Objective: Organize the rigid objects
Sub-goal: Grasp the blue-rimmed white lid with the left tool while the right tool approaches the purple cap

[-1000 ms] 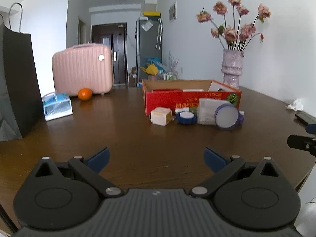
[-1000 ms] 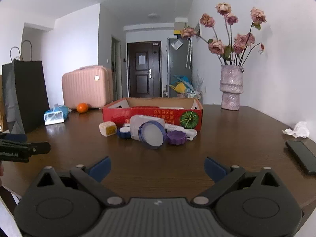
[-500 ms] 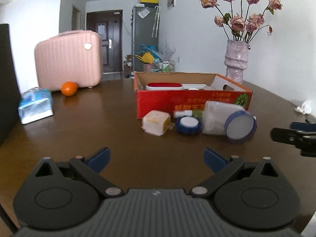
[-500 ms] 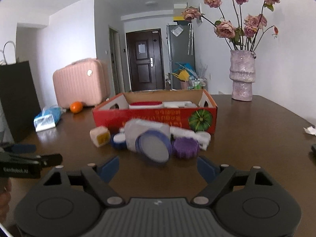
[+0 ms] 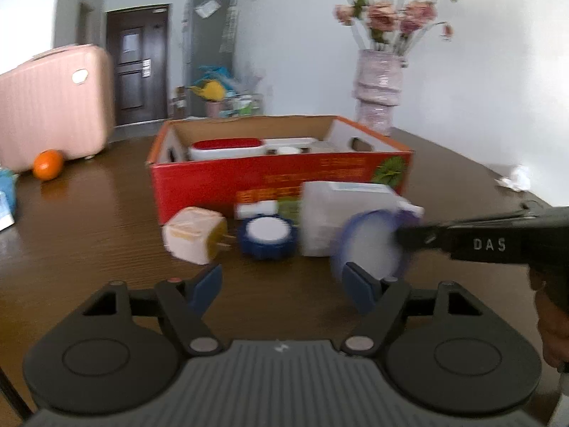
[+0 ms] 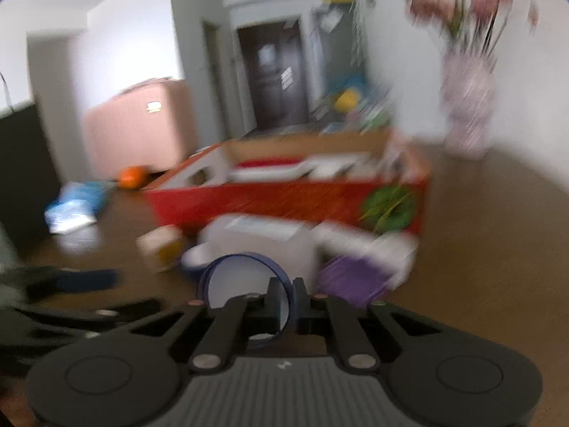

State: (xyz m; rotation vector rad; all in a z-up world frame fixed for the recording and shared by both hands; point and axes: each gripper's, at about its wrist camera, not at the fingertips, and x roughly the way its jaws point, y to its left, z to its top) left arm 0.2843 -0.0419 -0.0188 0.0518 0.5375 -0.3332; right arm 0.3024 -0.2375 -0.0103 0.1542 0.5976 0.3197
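Note:
A red cardboard box (image 5: 277, 174) (image 6: 284, 199) stands mid-table with flat items inside. In front of it lie a cream cube plug (image 5: 193, 236), a small blue jar with a white top (image 5: 266, 233), a white box (image 5: 341, 213) (image 6: 263, 238), a purple ribbed lid (image 6: 350, 281) and a blue-rimmed round lid (image 5: 370, 249) (image 6: 245, 281). My right gripper (image 6: 286, 291) (image 5: 409, 236) is shut on the rim of the blue-rimmed lid. My left gripper (image 5: 282, 284) hovers just short of the blue jar, its jaws closing with nothing between them.
A pink suitcase (image 5: 49, 103) and an orange (image 5: 48, 164) sit at the back left. A vase of flowers (image 5: 378, 92) stands behind the box at the right. A crumpled tissue (image 5: 515, 179) lies at the right edge, a blue tissue pack (image 6: 74, 208) at the left.
Both grippers have moved in toward the pile in front of the red box. The right jaws went from wide open to shut on the blue-rimmed lid. The left jaws have narrowed.

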